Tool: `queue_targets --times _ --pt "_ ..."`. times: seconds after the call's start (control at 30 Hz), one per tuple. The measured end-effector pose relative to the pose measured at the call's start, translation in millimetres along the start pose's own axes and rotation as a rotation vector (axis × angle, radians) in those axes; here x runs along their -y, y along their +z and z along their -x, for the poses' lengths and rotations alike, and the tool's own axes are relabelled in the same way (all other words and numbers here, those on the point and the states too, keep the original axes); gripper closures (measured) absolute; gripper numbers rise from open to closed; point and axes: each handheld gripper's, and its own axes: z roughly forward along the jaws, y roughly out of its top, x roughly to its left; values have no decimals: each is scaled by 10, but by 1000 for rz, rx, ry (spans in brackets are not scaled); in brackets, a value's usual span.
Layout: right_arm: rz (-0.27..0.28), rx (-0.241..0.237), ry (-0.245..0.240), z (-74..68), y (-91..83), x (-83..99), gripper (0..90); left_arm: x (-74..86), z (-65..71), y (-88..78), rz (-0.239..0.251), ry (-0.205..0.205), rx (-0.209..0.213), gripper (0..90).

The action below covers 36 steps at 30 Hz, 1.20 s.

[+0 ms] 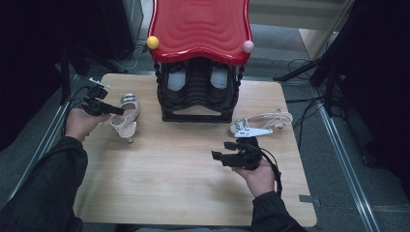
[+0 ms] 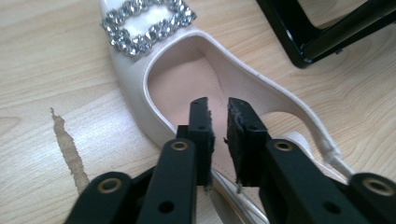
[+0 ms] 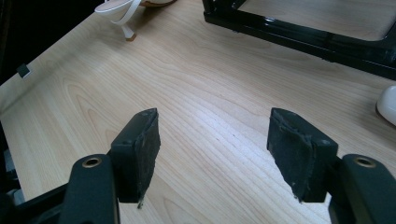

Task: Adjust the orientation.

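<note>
High view: the left tongs [image 1: 116, 110] sit over the white shoe [image 1: 126, 116] near the worktop's [image 1: 169, 179] left edge, and the right tongs [image 1: 220, 153] hover mid-worktop, with a second white shoe [image 1: 258, 123] lying towards the right edge. A black rack [image 1: 196, 92] with a red top stands at the far edge.

Left gripper view: the jaws are parted a sliver above the buckled shoe's [image 2: 182, 79] opening, pads gripping nothing.

Right gripper view: the jaws gape wide over bare wood.

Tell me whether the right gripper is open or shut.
Open: the right gripper has its jaws wide apart, with bare wooden table between them.
</note>
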Motion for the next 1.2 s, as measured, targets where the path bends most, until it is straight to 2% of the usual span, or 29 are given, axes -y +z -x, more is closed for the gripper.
queue_targets --times 0.07,0.1,0.23,0.37,0.47,0.6,0.77,0.8,0.93,1.03,1.07,1.17,1.2 --pt "-5 -2 -4 -5 5 -2 353 8 4 -41 13 -11 -7 718" --pt "-5 -2 -4 -5 5 -2 353 12 3 -59 11 -12 -10 718" --pt "-6 -4 -5 -12 12 -10 353 66 17 -92 24 -25 -38 615" --pt "-6 -7 -11 -13 29 -16 352 126 14 -77 34 -48 -65 571" --pt "-9 -8 -8 -15 37 -17 353 161 -4 -21 7 -60 -87 546" --pt "-15 -10 -11 -10 48 -14 353 191 -21 75 6 -86 -93 545" --pt "-15 -7 -12 -7 54 -7 352 214 -54 183 3 -120 -105 597" --pt "-16 -7 -12 -6 54 -6 352 217 -60 201 19 -146 -100 617" --pt "-19 -3 -6 -7 55 2 352 224 -99 218 14 -141 -106 717" --pt "-20 -1 -7 -15 51 18 353 220 -115 217 9 -163 -94 754" --pt "-21 2 -8 -13 47 29 352 216 -120 215 11 -181 -92 783" --pt "-20 6 -4 -8 38 38 352 218 -144 194 -3 -182 -92 826" --pt "-20 7 -1 -5 32 40 352 222 -157 186 -1 -177 -103 843"
